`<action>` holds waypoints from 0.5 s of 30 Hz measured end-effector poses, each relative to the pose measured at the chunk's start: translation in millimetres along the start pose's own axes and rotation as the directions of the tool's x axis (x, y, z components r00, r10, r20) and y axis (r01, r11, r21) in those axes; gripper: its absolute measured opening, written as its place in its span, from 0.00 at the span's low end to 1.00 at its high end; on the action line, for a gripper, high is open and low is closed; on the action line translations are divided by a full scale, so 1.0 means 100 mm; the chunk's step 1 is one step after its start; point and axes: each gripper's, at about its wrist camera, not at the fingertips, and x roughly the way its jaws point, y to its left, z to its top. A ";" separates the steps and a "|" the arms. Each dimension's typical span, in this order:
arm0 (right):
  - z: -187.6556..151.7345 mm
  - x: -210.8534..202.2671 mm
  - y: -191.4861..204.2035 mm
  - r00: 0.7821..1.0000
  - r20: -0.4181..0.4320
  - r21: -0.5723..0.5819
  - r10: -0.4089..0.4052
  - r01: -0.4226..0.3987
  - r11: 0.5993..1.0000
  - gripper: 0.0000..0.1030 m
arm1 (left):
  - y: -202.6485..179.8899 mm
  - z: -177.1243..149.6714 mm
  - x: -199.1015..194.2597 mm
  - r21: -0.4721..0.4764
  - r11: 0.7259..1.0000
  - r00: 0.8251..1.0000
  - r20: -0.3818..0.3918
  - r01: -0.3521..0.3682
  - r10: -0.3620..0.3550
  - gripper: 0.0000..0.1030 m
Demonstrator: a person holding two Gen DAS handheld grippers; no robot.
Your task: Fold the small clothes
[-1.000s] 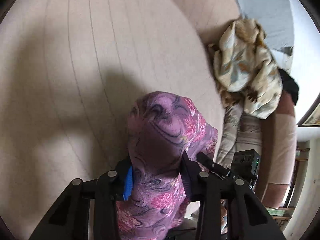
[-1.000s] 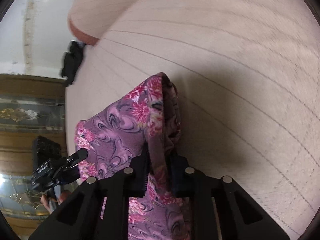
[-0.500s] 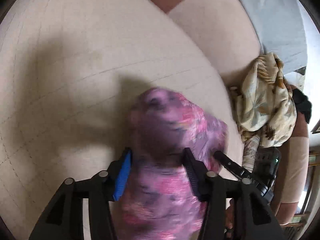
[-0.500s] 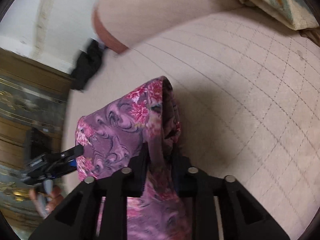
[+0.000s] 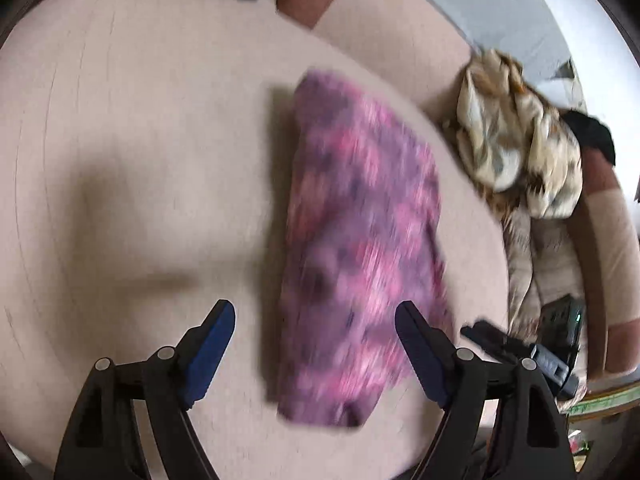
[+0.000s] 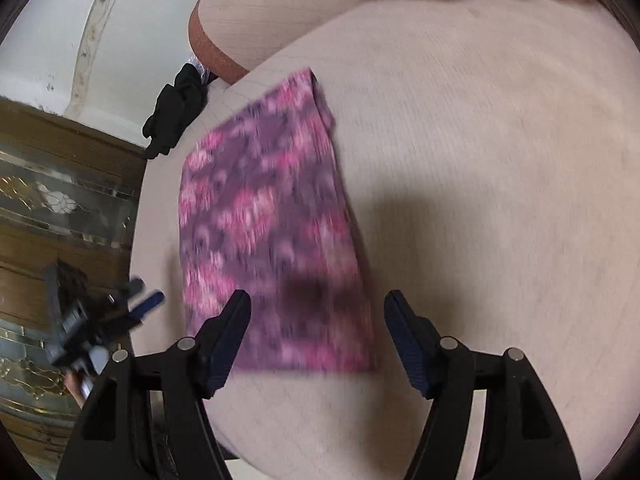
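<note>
Folded purple garment lying on a pale quilted cushion

The beige cushion, soft and stitched in faint lines, carries the purple-and-pink floral garment, a flat, roughly rectangular fold blurred by motion. A crumpled cream patterned cloth lies beyond it. The left gripper and right gripper are opening, jaws wide apart, pads off the fabric.

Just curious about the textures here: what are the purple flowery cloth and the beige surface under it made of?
Purple floral cloth: thin, soft woven fabric by its flat drape; blur hides the weave. Beige cushion: matte upholstery textile, with faint stitched quilting lines.
</note>
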 end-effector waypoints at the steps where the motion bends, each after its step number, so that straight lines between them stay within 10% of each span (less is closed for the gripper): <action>1: -0.12 0.02 -0.04 0.999 0.015 -0.004 -0.032 0.032 0.999 0.66 | 0.02 -0.08 0.07 -0.015 1.000 1.000 -0.021 0.012 -0.012 0.83; 9: -0.02 0.43 -0.28 0.999 -0.044 0.055 0.020 -0.018 0.998 0.49 | 0.06 -0.23 0.39 -0.036 0.999 0.998 -0.047 0.035 -0.036 0.79; 12: -0.04 0.44 -0.27 0.997 -0.068 0.051 0.040 -0.037 0.998 0.07 | 0.01 -0.30 0.45 -0.026 0.999 0.996 -0.079 0.045 -0.047 0.41; 15: -0.06 0.49 -0.25 0.995 -0.090 0.050 0.042 -0.038 0.998 0.07 | 0.04 -0.26 0.41 -0.049 0.998 0.997 -0.073 0.033 -0.037 0.16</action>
